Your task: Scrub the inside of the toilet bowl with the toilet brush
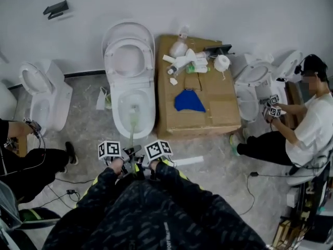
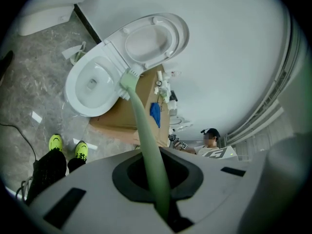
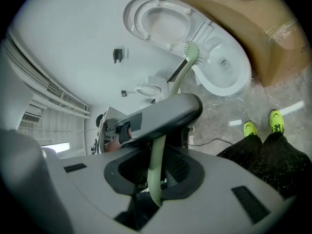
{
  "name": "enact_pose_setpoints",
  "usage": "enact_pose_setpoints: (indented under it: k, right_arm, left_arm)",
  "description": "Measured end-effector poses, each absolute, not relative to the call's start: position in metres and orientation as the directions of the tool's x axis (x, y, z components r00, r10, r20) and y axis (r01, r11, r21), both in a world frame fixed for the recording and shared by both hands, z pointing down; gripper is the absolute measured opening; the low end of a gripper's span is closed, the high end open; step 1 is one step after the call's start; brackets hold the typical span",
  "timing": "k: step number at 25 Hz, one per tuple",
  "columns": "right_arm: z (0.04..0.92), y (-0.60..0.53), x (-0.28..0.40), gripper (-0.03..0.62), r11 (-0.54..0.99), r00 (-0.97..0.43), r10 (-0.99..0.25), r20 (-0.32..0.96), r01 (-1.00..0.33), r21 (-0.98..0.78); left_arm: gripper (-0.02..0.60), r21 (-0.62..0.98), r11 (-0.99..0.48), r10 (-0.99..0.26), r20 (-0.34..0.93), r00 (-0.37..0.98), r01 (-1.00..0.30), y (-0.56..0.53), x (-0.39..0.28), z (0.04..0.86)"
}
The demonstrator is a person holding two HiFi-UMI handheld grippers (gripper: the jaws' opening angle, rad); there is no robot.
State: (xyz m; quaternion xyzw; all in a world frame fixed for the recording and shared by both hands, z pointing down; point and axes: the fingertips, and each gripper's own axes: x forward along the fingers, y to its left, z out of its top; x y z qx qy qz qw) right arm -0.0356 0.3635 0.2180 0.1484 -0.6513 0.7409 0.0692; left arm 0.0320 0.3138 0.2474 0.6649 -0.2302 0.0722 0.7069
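A white toilet (image 1: 125,120) stands straight ahead with seat and lid (image 1: 128,45) raised. The pale green toilet brush (image 1: 131,134) reaches from both grippers down into the bowl (image 2: 92,84). Its bristle head (image 1: 133,110) is over the bowl's inside; in the gripper views the head (image 2: 127,79) (image 3: 193,53) lies toward the hinge side. I cannot tell if it touches the porcelain. My left gripper (image 1: 120,163) (image 2: 158,179) is shut on the handle. My right gripper (image 1: 148,163) (image 3: 155,179) is shut on it just behind, with the left gripper (image 3: 161,115) in front of it.
A cardboard box (image 1: 218,108) right of the toilet carries bottles, a paper roll and a blue cloth (image 1: 189,102). More toilets stand at the left (image 1: 44,90) and right (image 1: 255,82). A person (image 1: 307,132) sits at the right, another (image 1: 21,158) at the left. Cables lie on the floor.
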Motion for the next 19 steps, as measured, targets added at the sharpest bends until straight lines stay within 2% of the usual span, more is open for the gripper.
enact_pose_setpoints:
  k: [5, 19]
  right_arm:
    - [0.215, 0.374, -0.019, 0.06, -0.13, -0.951, -0.087, 0.296, -0.284, -0.95]
    - [0.207, 0.396, -0.012, 0.06, -0.084, -0.959, -0.037, 0.281, -0.277, -0.957]
  left_arm:
    - [0.012, 0.903, 0.082, -0.188, 0.43, 0.883, -0.422, 0.325, 0.05, 0.243]
    - [0.012, 0.904, 0.092, -0.255, 0.426, 0.868, -0.417, 0.342, 0.054, 0.235]
